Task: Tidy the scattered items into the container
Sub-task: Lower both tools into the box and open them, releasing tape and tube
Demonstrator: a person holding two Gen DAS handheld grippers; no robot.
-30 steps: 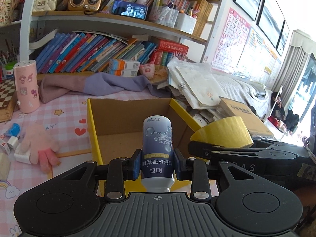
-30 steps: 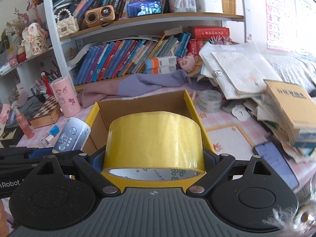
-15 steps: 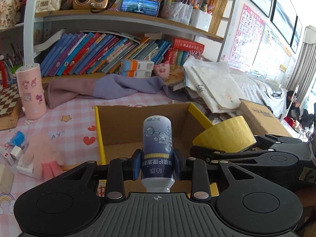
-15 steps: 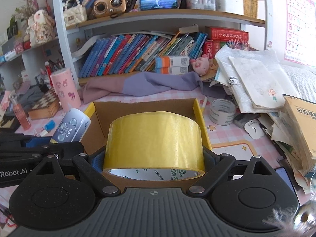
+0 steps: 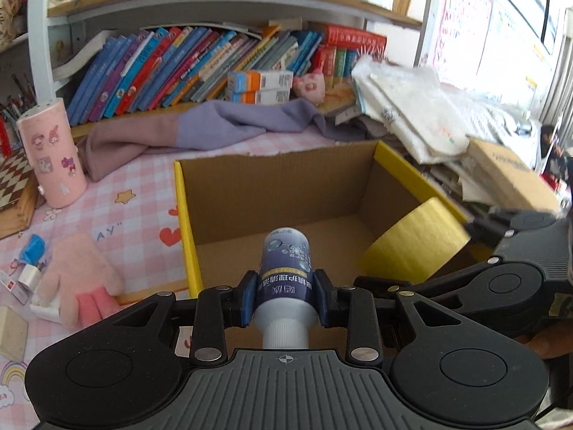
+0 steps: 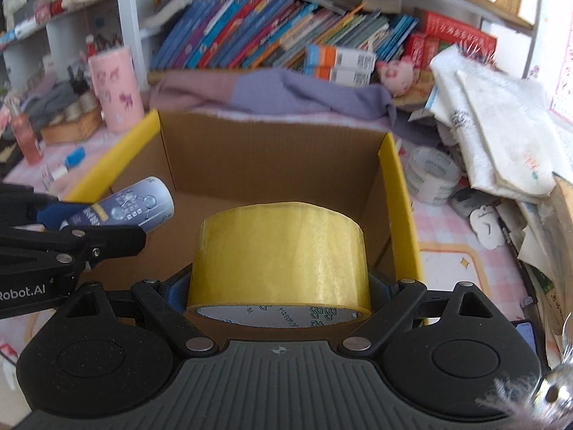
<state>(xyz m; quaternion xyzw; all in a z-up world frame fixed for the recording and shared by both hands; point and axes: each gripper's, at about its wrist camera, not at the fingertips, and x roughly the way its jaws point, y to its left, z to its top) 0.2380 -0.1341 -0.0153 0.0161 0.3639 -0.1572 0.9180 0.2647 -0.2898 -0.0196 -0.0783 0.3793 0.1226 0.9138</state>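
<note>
Left tool (image 5: 285,299): we clamp the blue bottle (image 5: 285,268), poised above the cardboard box (image 5: 272,186) for dropping.
Right tool (image 6: 279,286): we grip the yellow tape roll (image 6: 279,251) widely, over the box's right side.

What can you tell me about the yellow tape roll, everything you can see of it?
The tape roll is a wide roll of glossy, see-through yellow packing tape on a white core printed with green writing. The right gripper is shut on it, a blue pad pressed to each side, with the open core end facing the camera. It hangs tilted over the open cardboard box, inside the yellow right-hand wall, and is not seen touching the floor of the box or anything but the pads.
</note>
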